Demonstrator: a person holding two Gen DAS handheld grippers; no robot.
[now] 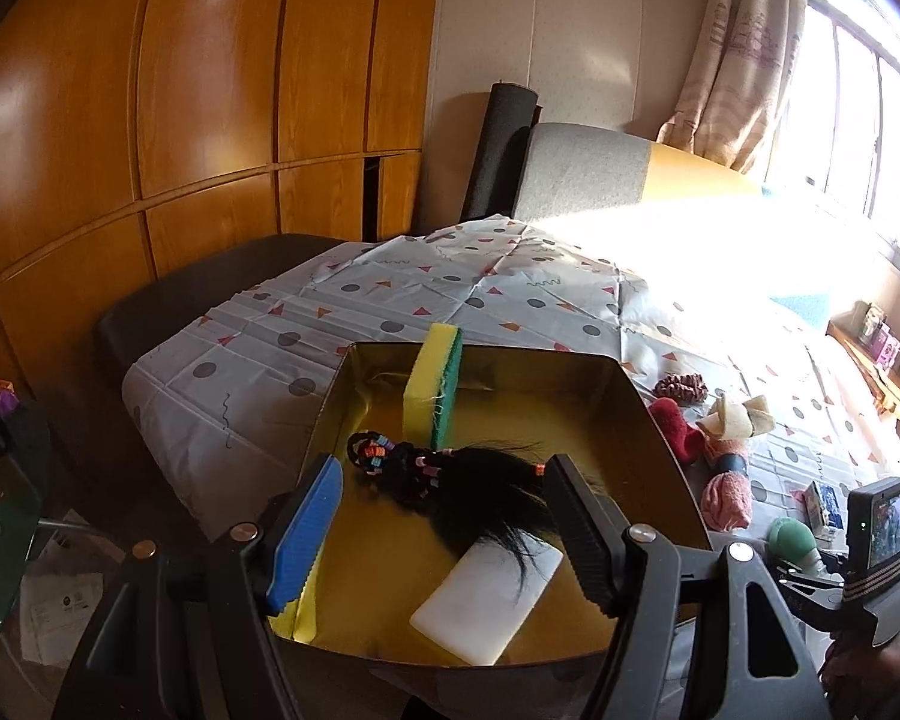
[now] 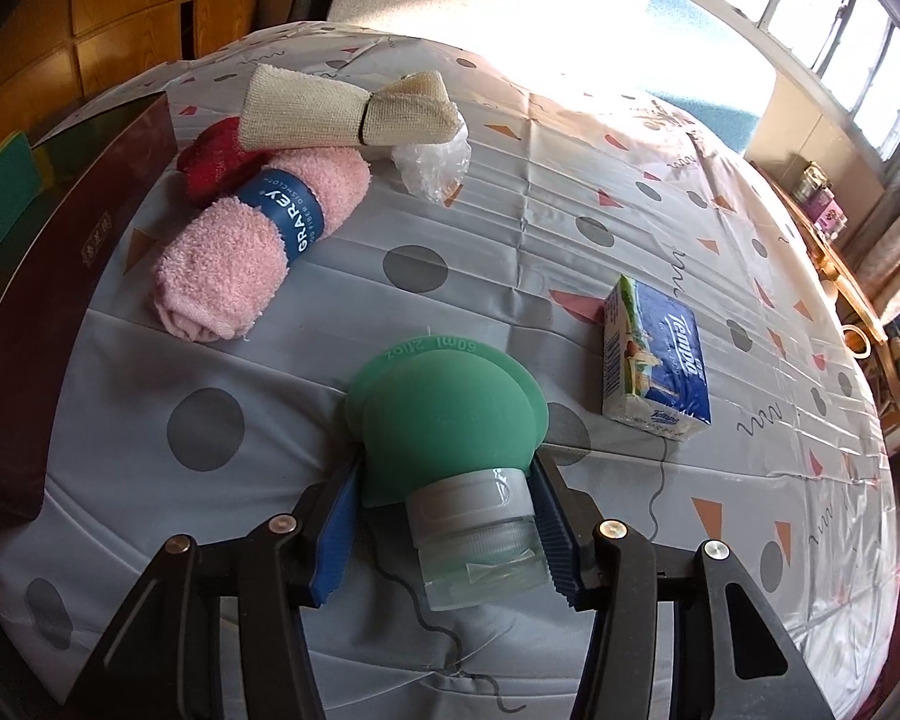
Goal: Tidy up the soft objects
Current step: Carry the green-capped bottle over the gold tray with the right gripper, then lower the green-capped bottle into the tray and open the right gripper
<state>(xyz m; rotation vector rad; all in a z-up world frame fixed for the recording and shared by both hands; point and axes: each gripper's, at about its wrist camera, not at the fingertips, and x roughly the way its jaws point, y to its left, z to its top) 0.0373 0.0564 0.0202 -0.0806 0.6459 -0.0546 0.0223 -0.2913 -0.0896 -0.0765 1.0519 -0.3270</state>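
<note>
My left gripper (image 1: 444, 519) hangs open over a gold tin box (image 1: 648, 414). In the box lie a yellow and green sponge (image 1: 432, 387), a black hairpiece (image 1: 450, 480) with coloured bands, and a white foam block (image 1: 489, 597). The hair's loose end lies between the fingers, below them and untouched. My right gripper (image 2: 444, 531) is shut on a green silicone bottle (image 2: 450, 414) with a clear cap, both blue pads against its sides. The bottle's wide base points away from me. The same bottle (image 1: 792, 537) shows at the right of the left wrist view.
On the patterned tablecloth (image 2: 570, 228) lie a rolled pink towel (image 2: 252, 246), a red cloth (image 2: 210, 171), a beige cloth (image 2: 342, 105), crumpled clear plastic (image 2: 432, 165), a tissue pack (image 2: 654, 354) and a scrunchie (image 1: 681, 387). The box's dark red wall (image 2: 60, 276) stands left. A chair (image 1: 582, 171) is behind.
</note>
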